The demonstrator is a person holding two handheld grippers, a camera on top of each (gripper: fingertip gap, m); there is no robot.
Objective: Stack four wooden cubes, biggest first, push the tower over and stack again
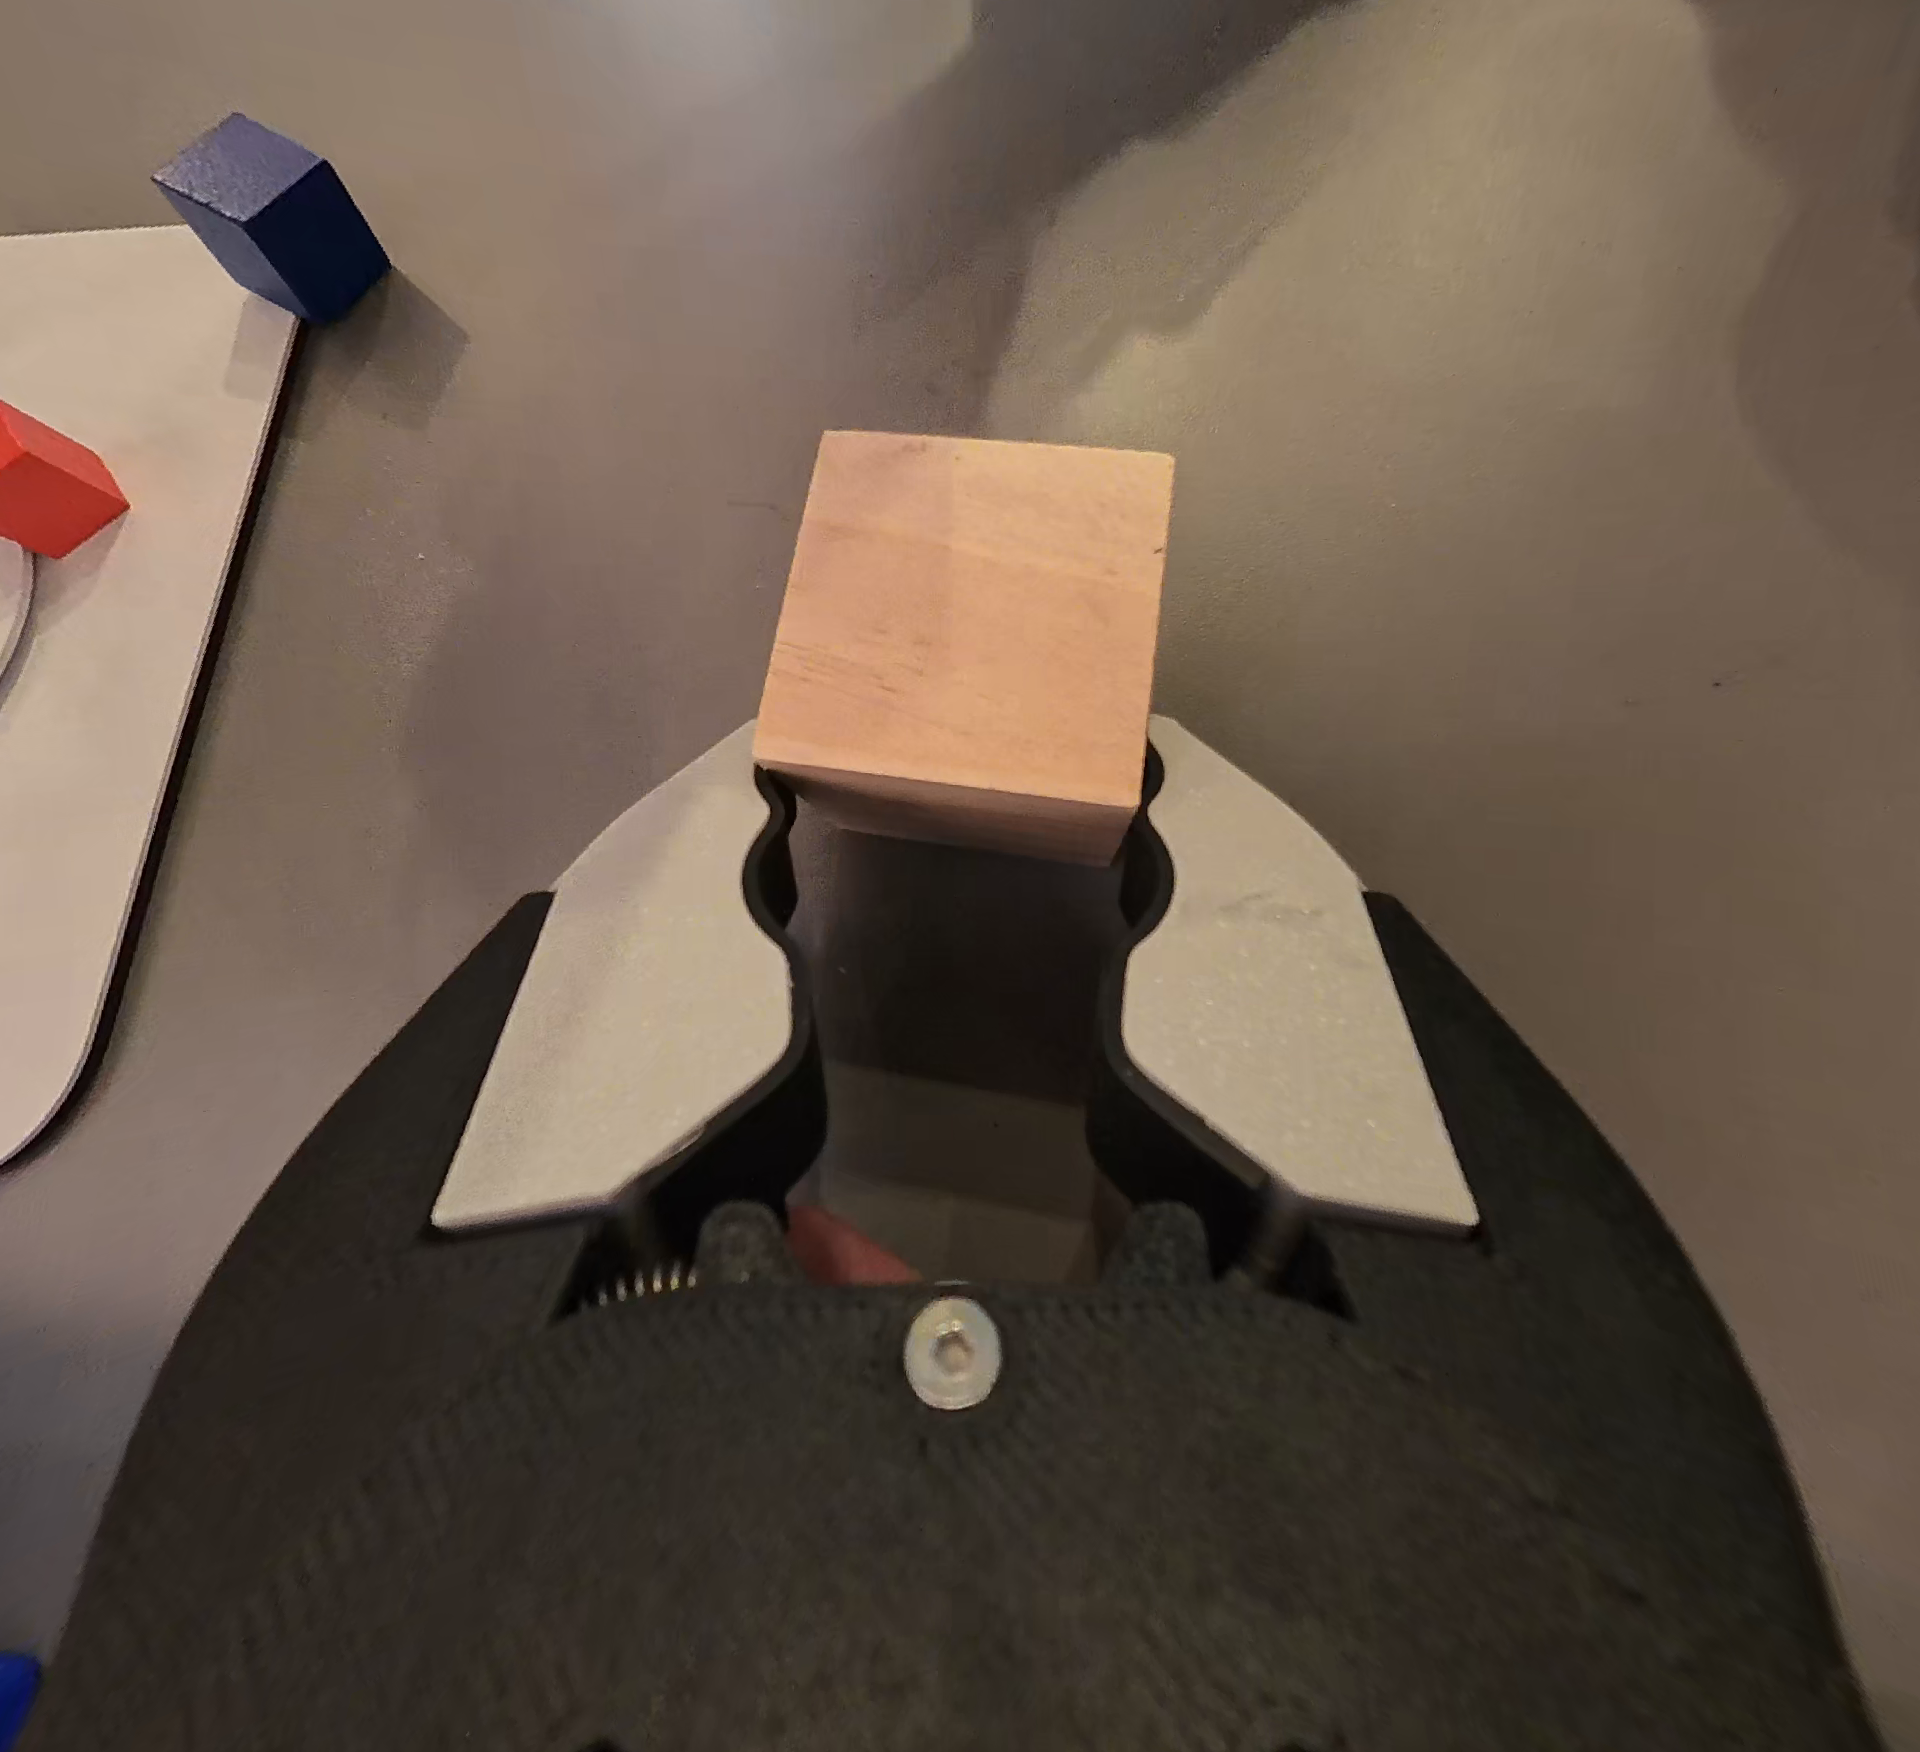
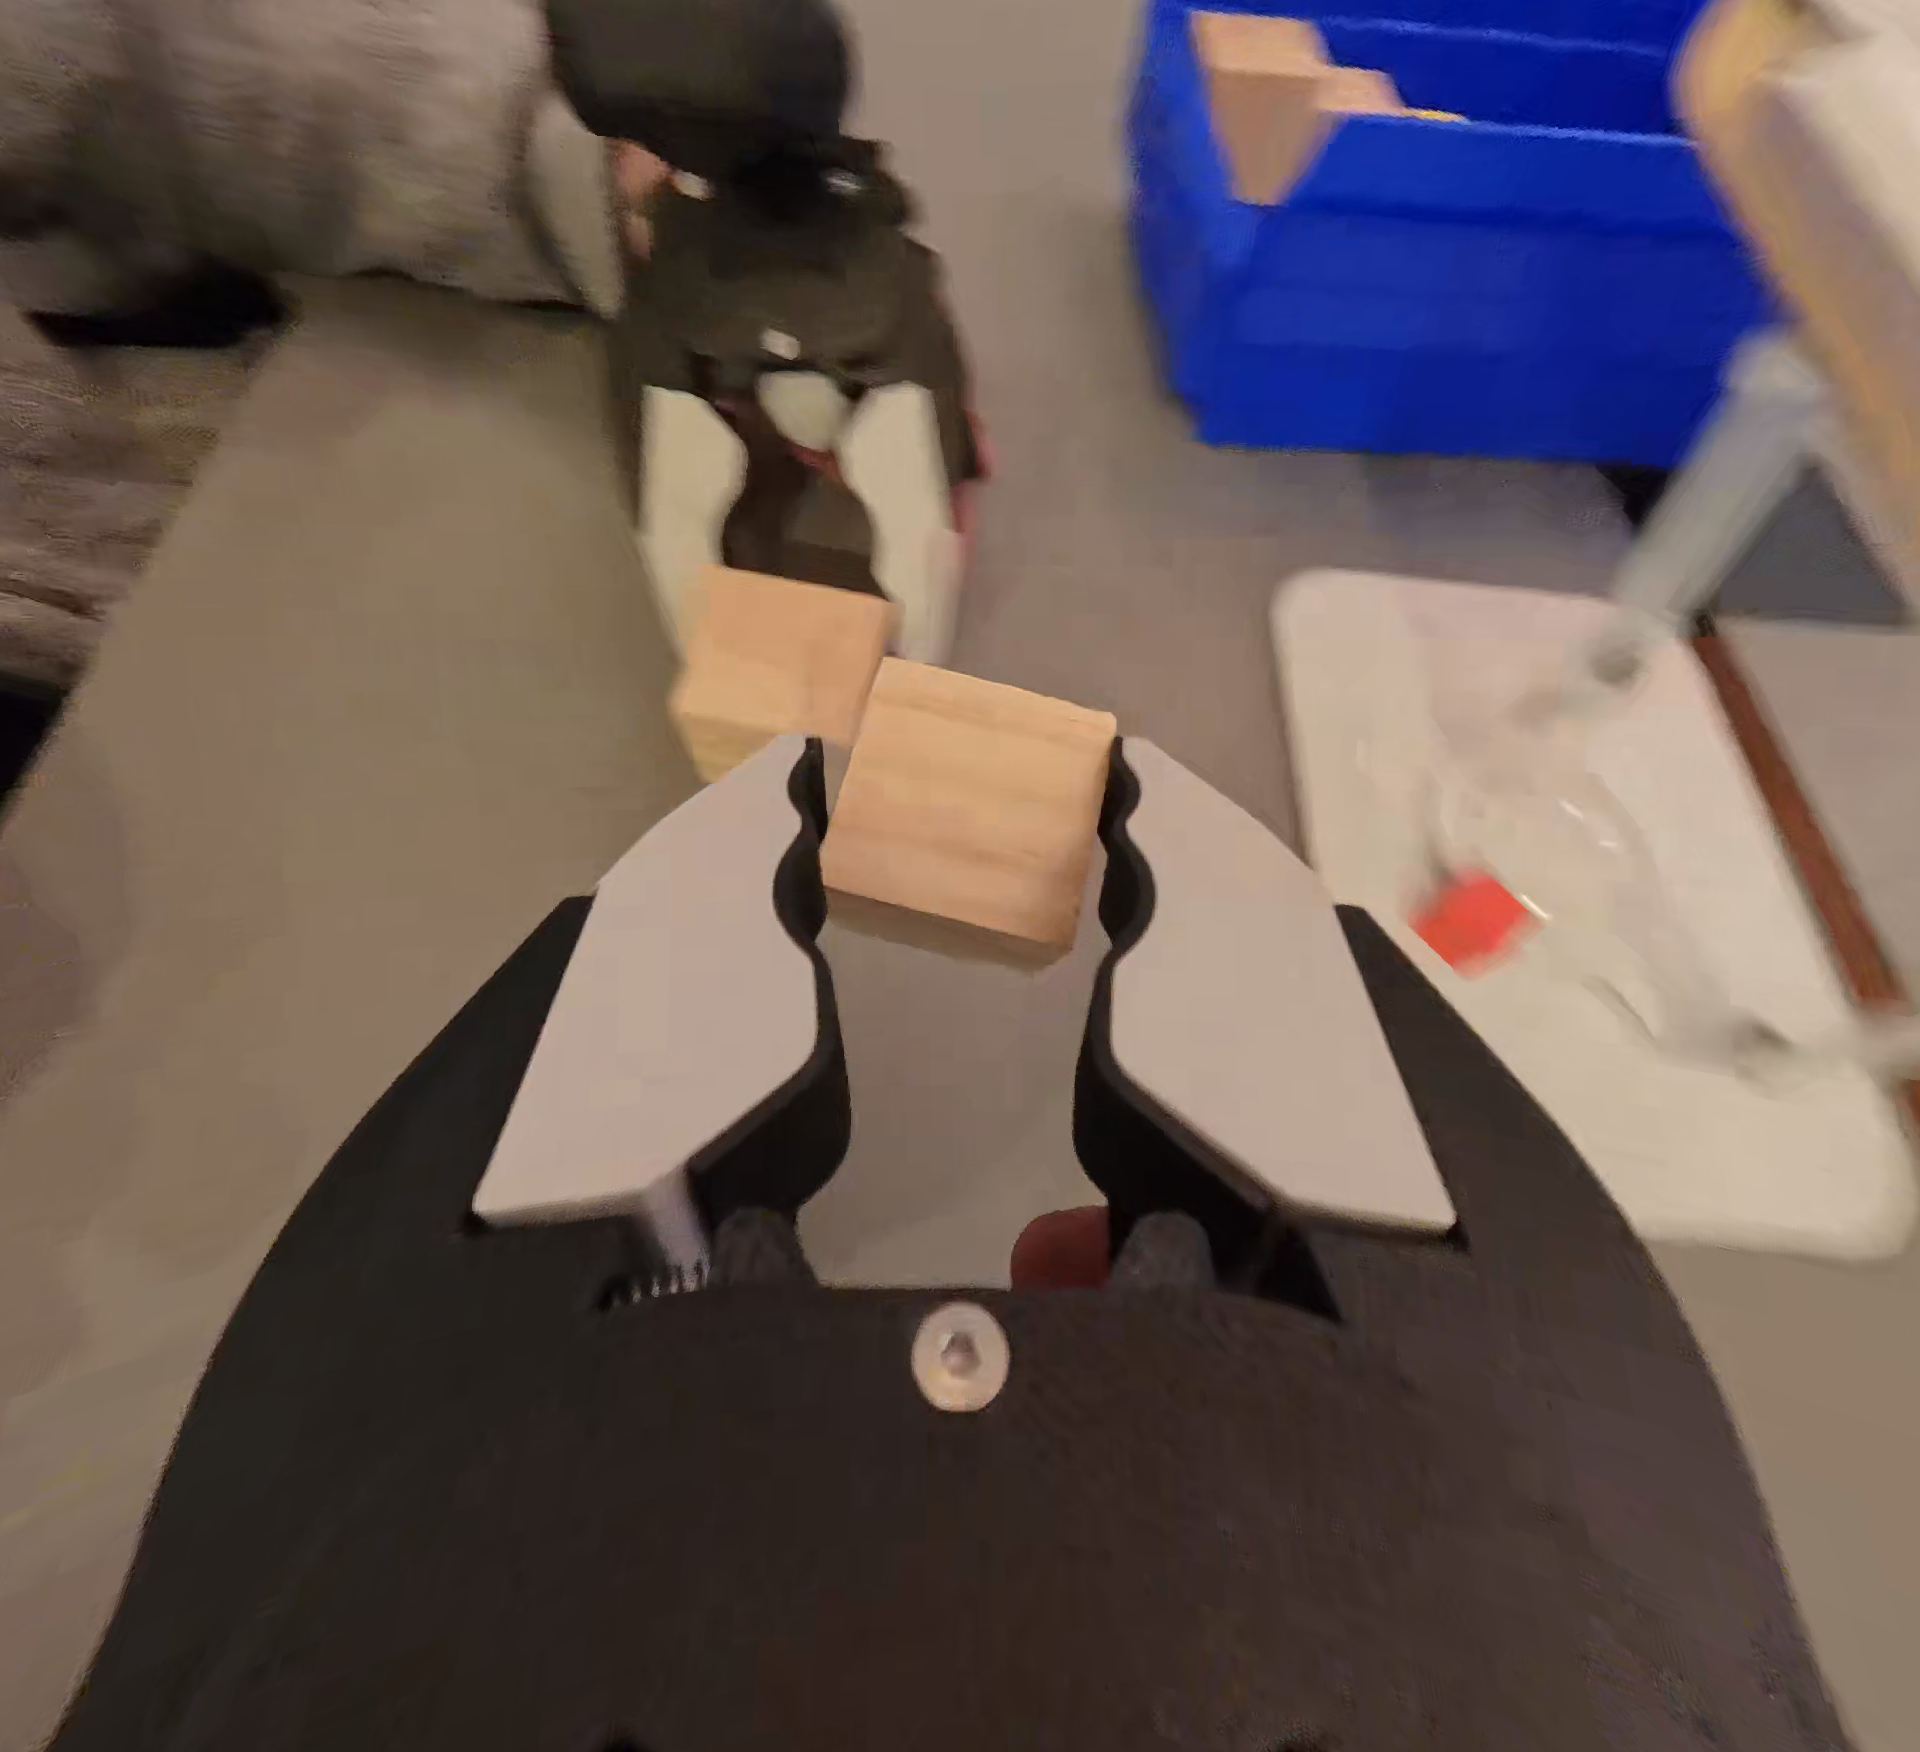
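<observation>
In the left wrist view my left gripper (image 1: 956, 767) is shut on a large plain wooden cube (image 1: 961, 622), held at its near end between the fingertips over the grey table. In the right wrist view my right gripper (image 2: 966, 767) is shut on a smaller wooden cube (image 2: 966, 840) and holds it just above the table. Right behind it, the left gripper (image 2: 800, 601) shows with its large cube (image 2: 769, 674); the two cubes are close together. Whether the large cube rests on the table, I cannot tell. The right wrist view is blurred.
A white board (image 1: 135, 663) lies at the left with a dark blue block (image 1: 275, 216) and a red block (image 1: 52, 492). A blue bin (image 2: 1455, 289) holds wooden blocks (image 2: 1268, 102) at the far right. A white board (image 2: 1558, 1079) carries a clear glass item and a red block (image 2: 1475, 923). A person's grey sleeve (image 2: 260, 102) crosses the far left. Some 15 cm of space lies between my two pairs of fingers.
</observation>
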